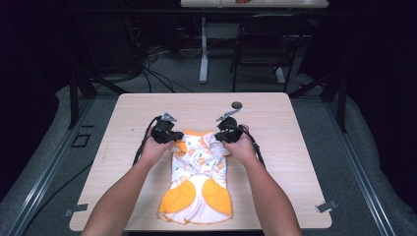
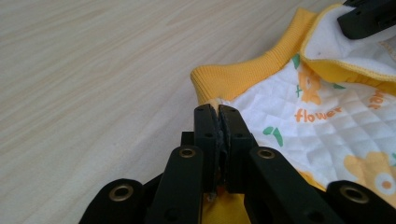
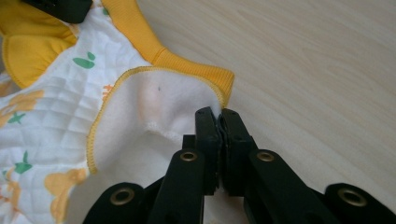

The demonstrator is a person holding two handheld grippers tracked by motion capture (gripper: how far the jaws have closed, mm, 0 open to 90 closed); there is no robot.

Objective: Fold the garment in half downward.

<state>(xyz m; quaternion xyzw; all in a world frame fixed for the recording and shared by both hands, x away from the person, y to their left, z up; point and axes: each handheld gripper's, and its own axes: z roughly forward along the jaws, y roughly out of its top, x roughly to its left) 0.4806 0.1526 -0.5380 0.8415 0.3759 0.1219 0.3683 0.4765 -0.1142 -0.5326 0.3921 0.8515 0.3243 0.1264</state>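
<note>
A small quilted garment [image 1: 199, 177], white with orange flower prints and orange-yellow trim, lies on the wooden table [image 1: 123, 128]. My left gripper [image 1: 173, 140] pinches its far left corner, and my right gripper [image 1: 222, 137] pinches its far right corner. In the left gripper view the black jaws of the left gripper [image 2: 218, 109] are pressed together on the fabric edge below the yellow ribbed band [image 2: 243, 74]. In the right gripper view the right gripper [image 3: 218, 113] has its jaws closed on the white inner lining [image 3: 154, 112] at the yellow hem. The other gripper's tip [image 2: 369, 18] shows at the top right.
A small dark round object [image 1: 237, 104] sits on the table beyond the right gripper. Cables trail from both grippers over the tabletop. A chair [image 1: 268, 44] and a table leg [image 1: 203, 49] stand on the floor beyond the far edge.
</note>
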